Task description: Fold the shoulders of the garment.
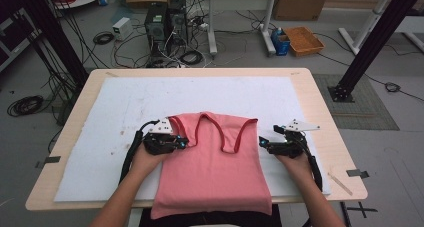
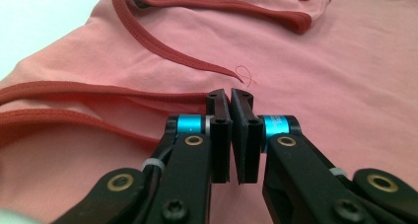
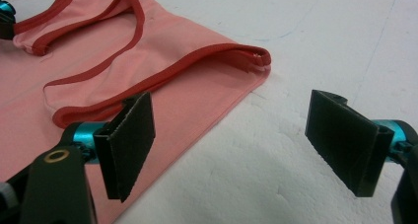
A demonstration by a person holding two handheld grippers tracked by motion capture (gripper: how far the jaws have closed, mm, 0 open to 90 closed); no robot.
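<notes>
Fingers (image 2: 230, 101) pinched over pink top (image 1: 215, 167).

My left gripper (image 1: 184, 143) covers part of the pink tank top (image 1: 215, 172), whose hem runs past the table edge and out of the high view's bottom. Whether my closed jaws pinch fabric, I cannot tell.
</notes>
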